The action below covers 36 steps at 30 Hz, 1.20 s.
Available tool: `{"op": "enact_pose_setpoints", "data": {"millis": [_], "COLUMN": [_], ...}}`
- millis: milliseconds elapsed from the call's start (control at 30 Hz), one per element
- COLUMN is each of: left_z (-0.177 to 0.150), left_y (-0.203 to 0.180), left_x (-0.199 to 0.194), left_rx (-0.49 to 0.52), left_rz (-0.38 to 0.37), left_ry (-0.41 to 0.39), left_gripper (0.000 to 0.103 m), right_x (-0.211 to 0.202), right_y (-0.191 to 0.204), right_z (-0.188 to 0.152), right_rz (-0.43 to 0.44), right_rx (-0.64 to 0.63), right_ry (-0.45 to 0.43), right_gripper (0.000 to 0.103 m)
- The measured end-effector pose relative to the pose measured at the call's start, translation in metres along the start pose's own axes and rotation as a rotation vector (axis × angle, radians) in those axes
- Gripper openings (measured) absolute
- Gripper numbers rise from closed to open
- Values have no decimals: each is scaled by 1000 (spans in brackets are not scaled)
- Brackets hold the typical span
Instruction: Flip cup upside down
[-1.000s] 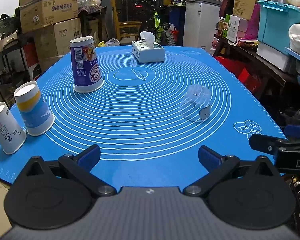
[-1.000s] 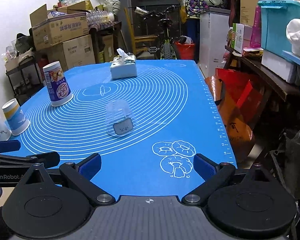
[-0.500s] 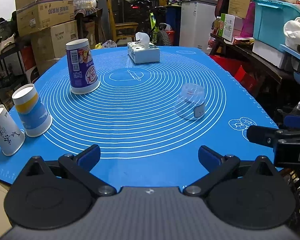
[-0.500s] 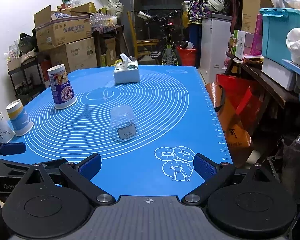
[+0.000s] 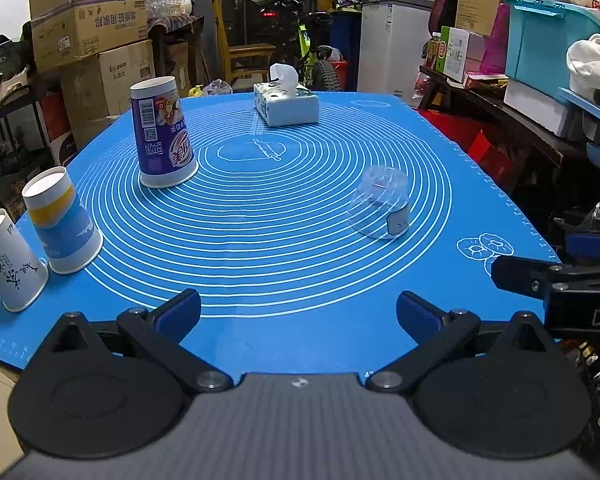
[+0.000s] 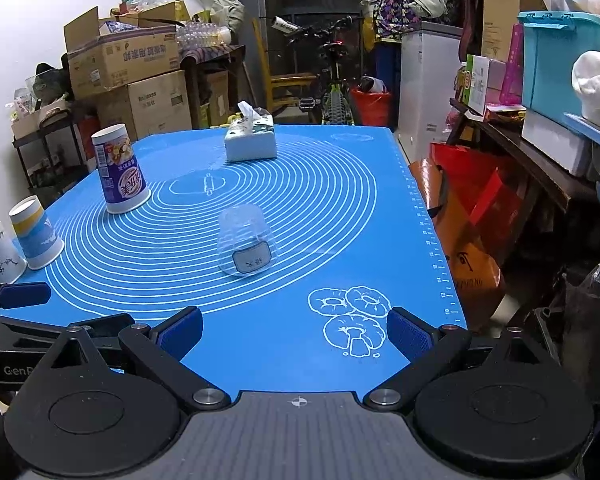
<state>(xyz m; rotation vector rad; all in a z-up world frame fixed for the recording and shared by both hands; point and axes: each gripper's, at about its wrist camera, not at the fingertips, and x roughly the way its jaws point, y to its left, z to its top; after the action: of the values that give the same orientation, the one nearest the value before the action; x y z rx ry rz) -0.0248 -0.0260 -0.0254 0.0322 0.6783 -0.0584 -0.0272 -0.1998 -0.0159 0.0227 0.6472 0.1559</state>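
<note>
I see the clear plastic cup (image 6: 246, 240) mouth-down at centre frame on the blue-matted bench (image 6: 332, 208), dead ahead of my right gripper (image 6: 294, 330); the left gripper (image 5: 298, 312) sits farther off. Both gape empty.

We have two low views from the near edge of the blue mat (image 5: 284, 280), both facing across it toward the cluttered far wall. Our left wrist view sits toward the mat's left side, its own left gripper (image 5: 298, 312) filling the bottom, with the paper cups (image 5: 60, 224) close by. Our right wrist view sits further right, over the right gripper (image 6: 294, 330), near the mat's right edge. Both share the clear cup (image 5: 380, 208) (image 6: 246, 246), the purple cup (image 5: 162, 132) (image 6: 119, 170) and the tissue box (image 5: 286, 104) (image 6: 250, 142). Each view catches the other gripper at its side.
</note>
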Motion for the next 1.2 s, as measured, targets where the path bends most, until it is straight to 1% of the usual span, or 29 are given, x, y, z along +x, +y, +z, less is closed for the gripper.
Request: {"op": "enact_pose_setpoints", "data": {"millis": [300, 700, 1200], "left_z": [1, -1, -4], "left_y": [1, 0, 2], "left_x": [0, 1, 1], "left_rx": [-7, 12, -3], "left_rz": [-3, -3, -1], "left_ry": [-1, 2, 8], "left_gripper": [103, 103, 103], "right_x": [2, 3, 3], "right_y": [-3, -5, -5], "right_z": [-1, -3, -5], "right_rz": [-3, -7, -9], "right_rx": [12, 17, 12], "right_ry": [4, 16, 23], "right_gripper": [98, 98, 98]}}
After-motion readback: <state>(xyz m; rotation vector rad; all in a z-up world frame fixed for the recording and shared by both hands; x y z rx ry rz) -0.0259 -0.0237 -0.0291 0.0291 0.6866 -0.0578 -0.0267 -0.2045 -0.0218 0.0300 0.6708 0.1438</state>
